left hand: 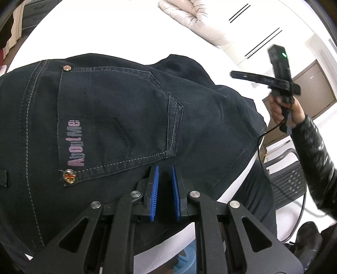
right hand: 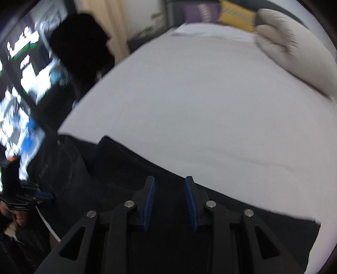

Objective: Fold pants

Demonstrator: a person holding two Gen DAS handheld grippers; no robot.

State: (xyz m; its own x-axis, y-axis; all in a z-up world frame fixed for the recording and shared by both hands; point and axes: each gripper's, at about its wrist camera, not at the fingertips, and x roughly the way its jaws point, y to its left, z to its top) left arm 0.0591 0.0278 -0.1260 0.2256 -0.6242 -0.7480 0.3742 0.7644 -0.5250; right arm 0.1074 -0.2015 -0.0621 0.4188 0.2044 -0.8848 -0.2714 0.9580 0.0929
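**A:** Where did the pants lie, and on what?

**B:** On the bed [right hand: 210,94], a wide white sheet. The dark pants [left hand: 118,118] were spread across its near part, seat up, so that the back pocket [left hand: 118,118] with its printed lettering faced my left camera. They looked already doubled, one layer over another, though I couldn't be sure how many folds were in.

**A:** And your grippers?

**B:** My left gripper [left hand: 165,189] hung low over the cloth just below that pocket, its blue pads nearly together. A dark strip sat in the narrow gap, but I couldn't tell whether that was fabric pinched or only the pants beneath. I judged it was there to pin that end down while the other hand worked. My right gripper [right hand: 170,202] stood partly open with nothing between its pads, over the dark edge of the pants, with bare sheet beyond. From the left camera it showed off to the side, lifted clear of the bed, my hand [left hand: 284,111] round its handle and a thin cable trailing down.

**A:** Anything in the way?

**B:** Little. A pale quilt [left hand: 189,12] was bunched at the far end, well apart from the pants. A mesh chair [left hand: 288,183] stood beside the bed. The two rivets [left hand: 69,176] on the pocket might make a lump under a fold.
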